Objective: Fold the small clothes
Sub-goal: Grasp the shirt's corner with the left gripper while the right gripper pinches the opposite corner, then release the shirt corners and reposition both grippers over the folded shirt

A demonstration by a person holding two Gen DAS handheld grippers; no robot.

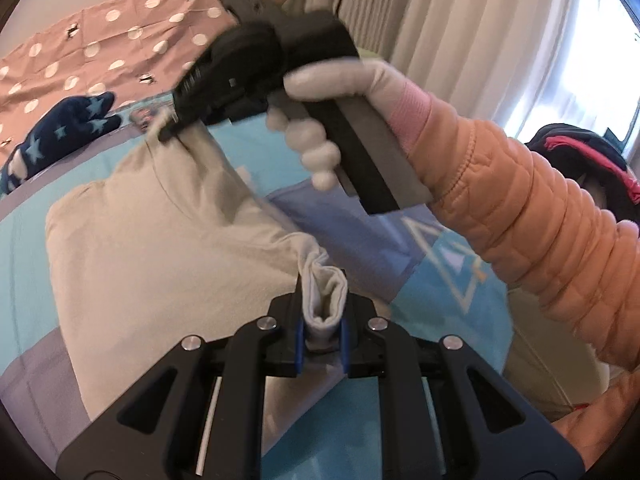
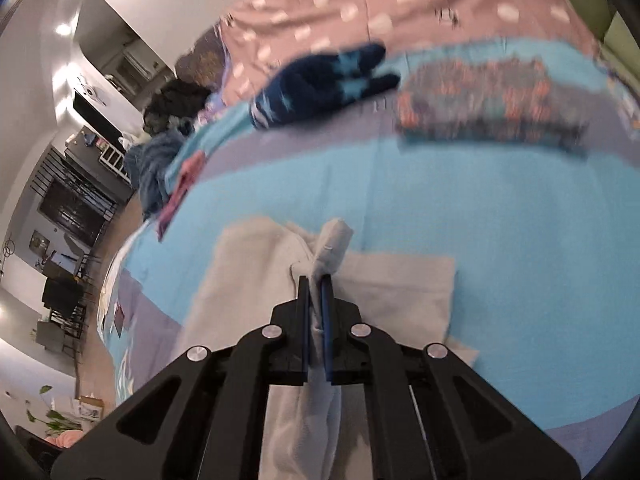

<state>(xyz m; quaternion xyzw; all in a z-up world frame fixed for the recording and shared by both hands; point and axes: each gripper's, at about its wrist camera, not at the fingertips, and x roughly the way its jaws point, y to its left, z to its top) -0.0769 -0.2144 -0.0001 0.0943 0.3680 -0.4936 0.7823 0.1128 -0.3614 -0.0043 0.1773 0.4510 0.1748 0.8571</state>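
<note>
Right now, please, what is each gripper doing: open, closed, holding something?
Left gripper: closed on a bunched edge of the cream garment.
Right gripper: closed on another fold of the same garment.

No readable text, labels, brands or numbers in either view.

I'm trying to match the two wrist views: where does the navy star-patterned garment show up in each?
Left wrist view: the navy star-patterned garment lies at the far left edge, above the cream garment.
Right wrist view: it sits upper centre, beyond the closed right gripper.
Shared landmark: the pink polka-dot cover directly behind it in both views.
</note>
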